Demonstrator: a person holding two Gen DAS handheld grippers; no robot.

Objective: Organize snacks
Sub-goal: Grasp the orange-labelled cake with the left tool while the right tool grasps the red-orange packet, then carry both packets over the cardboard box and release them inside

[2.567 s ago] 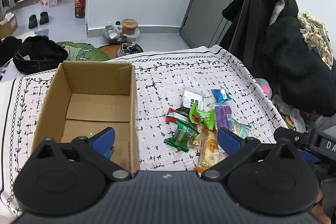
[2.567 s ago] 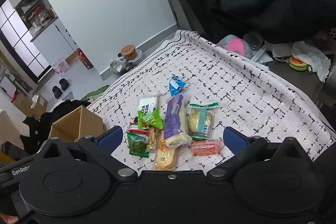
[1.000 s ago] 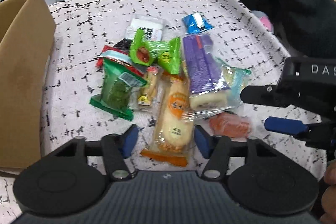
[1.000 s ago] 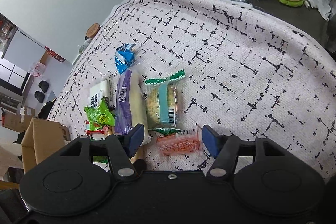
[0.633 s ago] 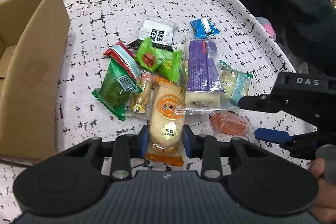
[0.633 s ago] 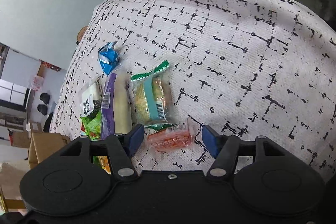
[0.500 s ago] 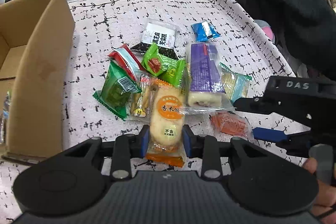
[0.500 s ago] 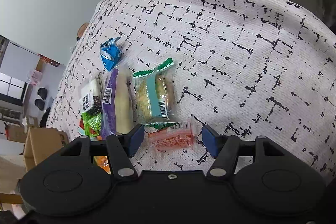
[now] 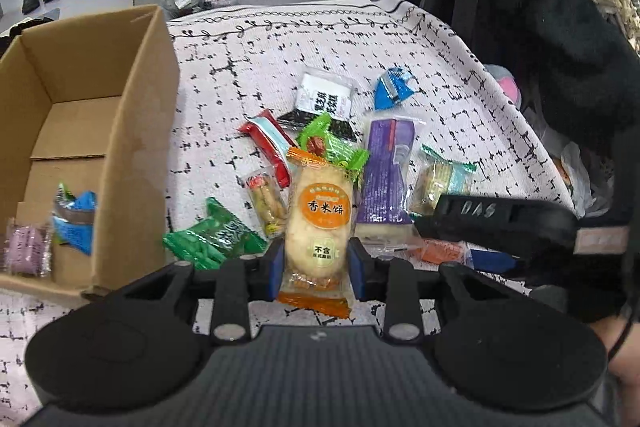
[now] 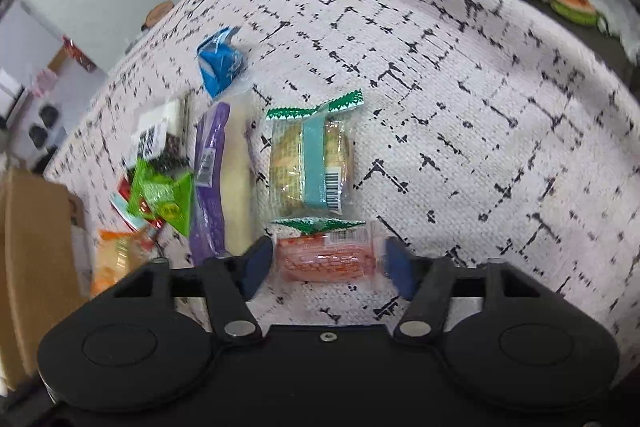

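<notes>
Your left gripper [image 9: 316,263] pinches the orange-labelled rice-cracker packet [image 9: 322,223] off the patterned cloth [image 10: 460,99], evidently bound for the open cardboard box [image 9: 132,131], while your right gripper [image 10: 328,261] is closing around the orange-red sausage packet [image 10: 326,259] lying flat there.

The rice cracker packet [image 9: 318,223] reads "香米饼"; the black tongs [image 9: 480,223] read "DAS".

The left gripper [image 9: 315,263] is matte black, with blue fingers [image 9: 275,265], silver pivot screws and a ribbed grey housing. The right gripper [image 10: 327,261] matches it (raised letters "DAS" on its side). A black sleeve [image 9: 604,267] covers the right arm.
</notes>
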